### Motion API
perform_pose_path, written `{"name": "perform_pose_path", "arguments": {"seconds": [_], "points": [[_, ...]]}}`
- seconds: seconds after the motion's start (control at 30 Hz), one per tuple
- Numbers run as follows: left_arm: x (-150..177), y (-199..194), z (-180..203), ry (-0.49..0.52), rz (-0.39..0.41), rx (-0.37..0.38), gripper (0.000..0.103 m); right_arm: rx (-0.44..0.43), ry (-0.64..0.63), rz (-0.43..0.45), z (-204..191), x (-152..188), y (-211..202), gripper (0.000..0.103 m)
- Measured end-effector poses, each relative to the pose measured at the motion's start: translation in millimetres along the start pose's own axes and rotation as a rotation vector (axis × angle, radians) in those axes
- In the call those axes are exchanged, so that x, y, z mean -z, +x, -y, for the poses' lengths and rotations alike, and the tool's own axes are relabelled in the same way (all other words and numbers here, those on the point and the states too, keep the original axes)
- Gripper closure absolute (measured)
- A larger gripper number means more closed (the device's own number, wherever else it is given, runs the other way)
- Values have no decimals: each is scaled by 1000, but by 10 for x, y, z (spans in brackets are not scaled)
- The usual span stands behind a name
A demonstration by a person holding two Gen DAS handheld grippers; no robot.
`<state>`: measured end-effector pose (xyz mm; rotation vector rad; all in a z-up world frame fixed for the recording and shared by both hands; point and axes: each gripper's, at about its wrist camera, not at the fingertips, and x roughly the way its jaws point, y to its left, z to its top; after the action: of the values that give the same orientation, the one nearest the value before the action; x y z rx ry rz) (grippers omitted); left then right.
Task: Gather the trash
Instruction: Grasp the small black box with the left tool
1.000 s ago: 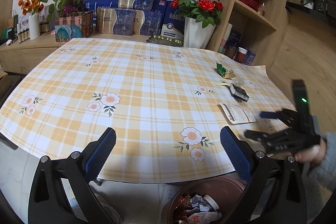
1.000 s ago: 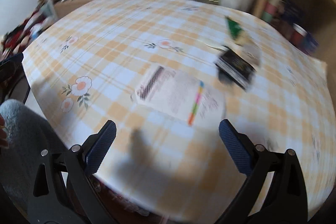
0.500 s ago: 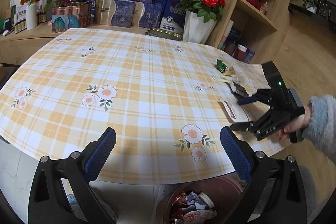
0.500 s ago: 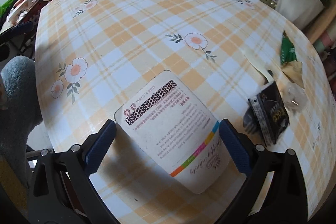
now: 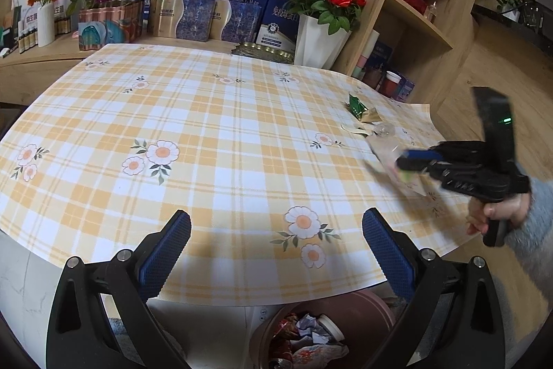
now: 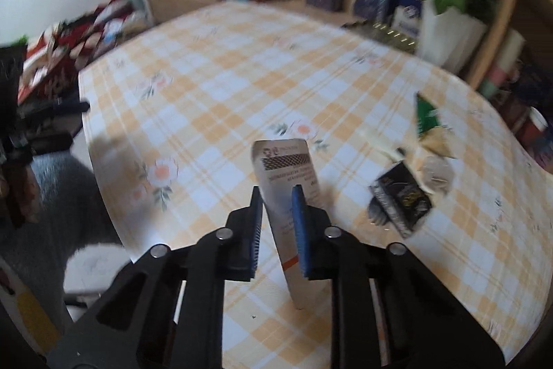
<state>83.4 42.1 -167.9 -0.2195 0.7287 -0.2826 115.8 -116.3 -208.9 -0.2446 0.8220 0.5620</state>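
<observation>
The flat white printed plastic packet (image 6: 287, 182), pinched edge-on in the just-closed right tool (image 6: 276, 227), is hanging right of the reddish-brown trash bin (image 5: 366, 310) at bottom centre, beneath the wide-open, empty left tool (image 5: 276, 251).

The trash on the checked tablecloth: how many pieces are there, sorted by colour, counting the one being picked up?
White pouch, held in the right gripper: 1
Black packet: 1
Green wrapper: 1
Gold wrapper: 1
Clear plastic piece: 1
Cream strip: 1
Total: 6
</observation>
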Motion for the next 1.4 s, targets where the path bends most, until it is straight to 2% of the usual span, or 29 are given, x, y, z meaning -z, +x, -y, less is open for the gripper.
{"name": "perform_pose_path", "arguments": {"seconds": [0.17,0.27,0.4,0.47,0.57,0.63,0.7,0.77,0.9,0.93,1.0,1.03,1.27,1.4], "points": [[-177,126,206,3,-35,82,6,61,218,140,293,111,-497,86],[-310,274,371,-7,-54,150,6,78,359,186,528,249,-709,86],[-528,714,738,-4,-126,225,7,100,477,214,767,441,-875,86],[-620,956,911,-2,-161,254,12,116,510,221,862,499,-922,86],[-760,1445,1282,27,-227,270,14,147,549,237,1024,586,-1000,86],[-814,1707,1469,62,-255,249,16,153,571,243,1100,636,-1026,86],[-863,1967,1620,80,-286,222,22,154,586,254,1183,676,-1058,86],[-914,2164,1684,64,-307,209,33,155,583,260,1215,690,-1070,86],[-1039,2505,1630,-70,-335,202,49,146,589,271,1282,719,-1067,86],[-1049,2554,1620,-91,-344,204,56,148,591,272,1300,731,-1064,86],[-1053,2666,1655,-91,-365,203,78,150,596,273,1330,752,-1056,86],[-1052,2669,1663,-79,-371,207,98,149,601,272,1346,769,-1047,86],[-1027,2469,1626,-32,-337,219,100,157,614,277,1337,822,-1080,86],[-1066,2119,1558,1,-285,222,100,156,614,277,1264,808,-1115,86]]}}
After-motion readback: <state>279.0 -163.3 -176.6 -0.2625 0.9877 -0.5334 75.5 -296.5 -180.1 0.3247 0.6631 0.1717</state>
